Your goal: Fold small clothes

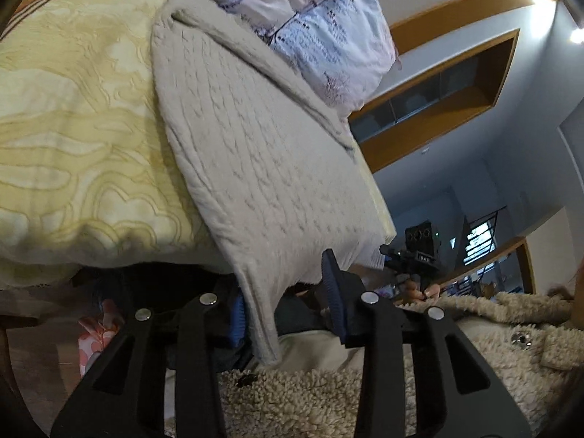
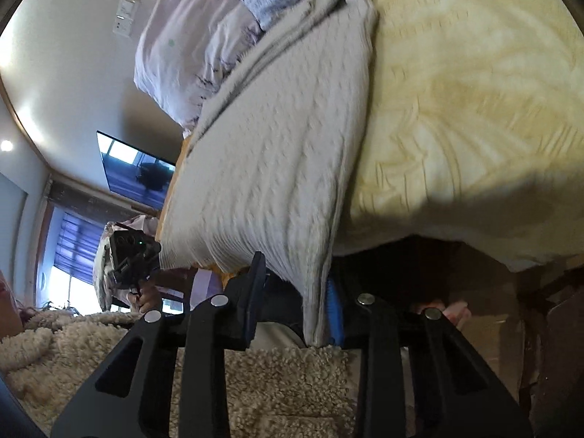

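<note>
Left wrist: one grey knit garment (image 1: 255, 153), two grippers (image 1: 288, 303).

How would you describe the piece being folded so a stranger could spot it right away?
Start at the bed with the yellow bedspread. Along its edge, beside the lilac quilt, lies a pale grey knitted garment. Its cable-knit texture sets it apart from both.

Nothing readable is showing anywhere; a small label on the other gripper (image 1: 419, 255) is appearing too blurred to make out.
</note>
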Available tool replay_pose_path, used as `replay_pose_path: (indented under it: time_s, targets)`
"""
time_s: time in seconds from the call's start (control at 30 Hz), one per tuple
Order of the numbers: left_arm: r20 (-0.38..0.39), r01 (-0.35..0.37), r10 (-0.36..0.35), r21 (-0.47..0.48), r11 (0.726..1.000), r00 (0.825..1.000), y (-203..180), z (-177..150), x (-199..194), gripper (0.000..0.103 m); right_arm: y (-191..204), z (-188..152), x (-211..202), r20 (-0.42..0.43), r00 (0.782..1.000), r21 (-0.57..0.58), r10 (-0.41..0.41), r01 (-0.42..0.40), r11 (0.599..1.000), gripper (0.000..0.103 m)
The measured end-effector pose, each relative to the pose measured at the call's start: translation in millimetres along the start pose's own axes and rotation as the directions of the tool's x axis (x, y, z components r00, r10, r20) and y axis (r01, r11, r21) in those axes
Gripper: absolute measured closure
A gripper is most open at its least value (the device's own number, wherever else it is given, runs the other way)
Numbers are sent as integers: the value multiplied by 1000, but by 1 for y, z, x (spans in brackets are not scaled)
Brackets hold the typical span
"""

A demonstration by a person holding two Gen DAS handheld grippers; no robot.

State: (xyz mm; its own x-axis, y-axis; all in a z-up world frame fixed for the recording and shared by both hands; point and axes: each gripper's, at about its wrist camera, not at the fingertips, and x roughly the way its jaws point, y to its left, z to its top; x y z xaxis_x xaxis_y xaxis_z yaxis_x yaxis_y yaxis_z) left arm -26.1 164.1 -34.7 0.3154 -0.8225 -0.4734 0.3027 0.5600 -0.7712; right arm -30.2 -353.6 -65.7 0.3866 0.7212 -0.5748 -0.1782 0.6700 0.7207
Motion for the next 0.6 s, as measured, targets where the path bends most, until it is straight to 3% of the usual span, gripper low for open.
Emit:
replay_pose_path:
  time_s: [0.07,0.13,0.23,0.37,0.5,0.6]
  targets:
    - [-20,-13,13,1,1000,1000,0,-1,5,73,-3,1,6,-7,1000,5,3,-3,1000,77]
    - [-31,-27,27,1,1000,999,0,-2,9,77,-4,1,9,-17,1000,1,6,-6,1000,93]
    - [-38,-28,28,3,1000,999,1,-3,10,91,4,-1,7,-33,999,-46,20,-21,999,95]
    - [-34,-9,11,52,999,999,-9,-2,3,96,35,4,-6,-5,998,-176,55,-55,983,95]
    - [32,3,-6,100,995,999,-22,10,-12,96,61,19,-28,130,990,-269,64,-27,963,95]
    - [109,-34,20,125,992,994,-29,30,-26,96,77,34,-41,276,961,-294,25,60,954,95]
